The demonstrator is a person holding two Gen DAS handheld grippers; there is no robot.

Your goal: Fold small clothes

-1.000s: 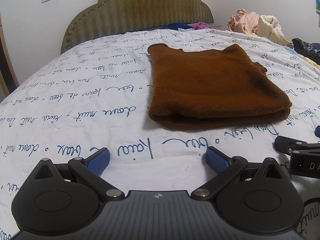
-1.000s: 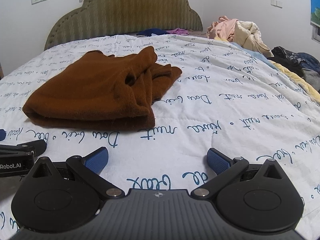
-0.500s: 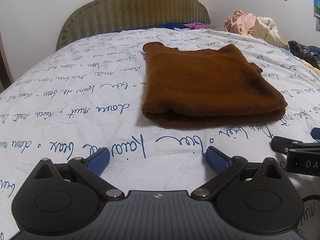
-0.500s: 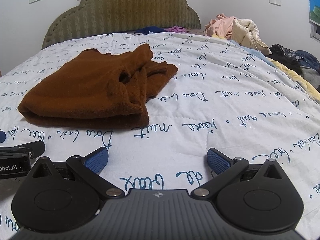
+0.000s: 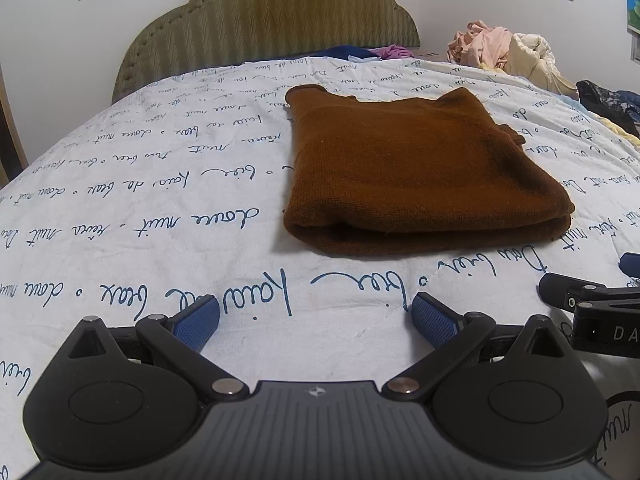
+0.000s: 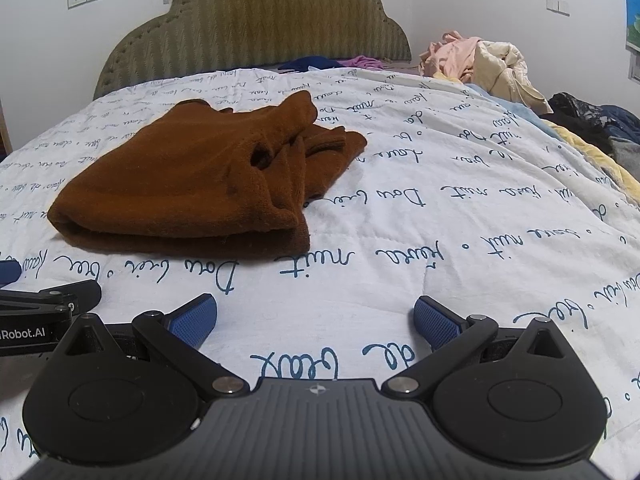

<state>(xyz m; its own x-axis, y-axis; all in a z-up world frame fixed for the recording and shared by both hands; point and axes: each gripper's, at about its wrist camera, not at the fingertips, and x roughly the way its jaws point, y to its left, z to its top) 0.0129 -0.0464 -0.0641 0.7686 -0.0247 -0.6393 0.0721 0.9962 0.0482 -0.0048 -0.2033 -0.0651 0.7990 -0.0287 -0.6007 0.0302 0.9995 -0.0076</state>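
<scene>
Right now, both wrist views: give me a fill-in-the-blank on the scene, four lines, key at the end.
1. The folded garment lying on the bedspread is ____ in colour.
2. The left gripper has its jaws ____ and holds nothing.
3. The lettering printed on the white bedspread is ____ in colour.
4. In the right wrist view the garment lies ahead and to the ____ of the right gripper.

Missing words: brown; open; blue; left

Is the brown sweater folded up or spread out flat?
Folded. The brown sweater lies doubled in layers on the bedspread, rounded fold nearest.
</scene>
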